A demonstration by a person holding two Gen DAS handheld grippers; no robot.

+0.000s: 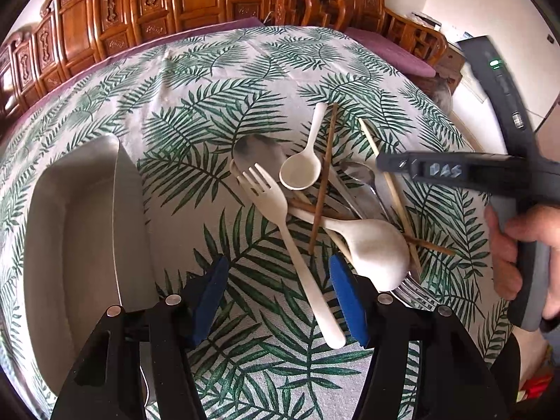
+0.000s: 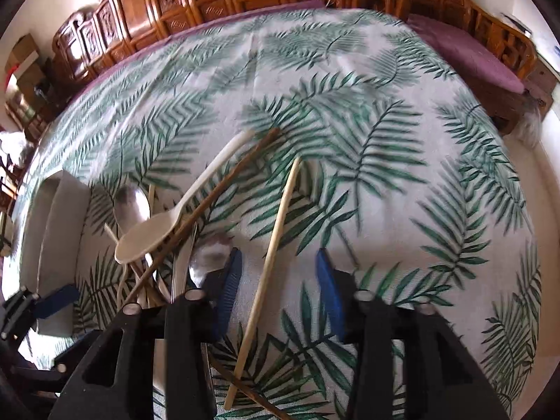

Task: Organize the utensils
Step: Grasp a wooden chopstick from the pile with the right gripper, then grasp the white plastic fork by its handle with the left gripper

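Cream plastic fork (image 1: pixel 280 224) lies between the left gripper (image 1: pixel 280 301)'s half-open jaws, ungripped; right gripper (image 2: pixel 276 294)'s parted jaws straddle a pale bamboo chopstick (image 2: pixel 269 269). Closing risks dragging the tangled pile at twelve o'clock.

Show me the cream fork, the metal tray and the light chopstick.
cream fork (image 1: pixel 290 241), left wrist view, on its handle
metal tray (image 1: pixel 80 231), left wrist view, on its bare floor
light chopstick (image 2: pixel 269 262), right wrist view, mid shaft
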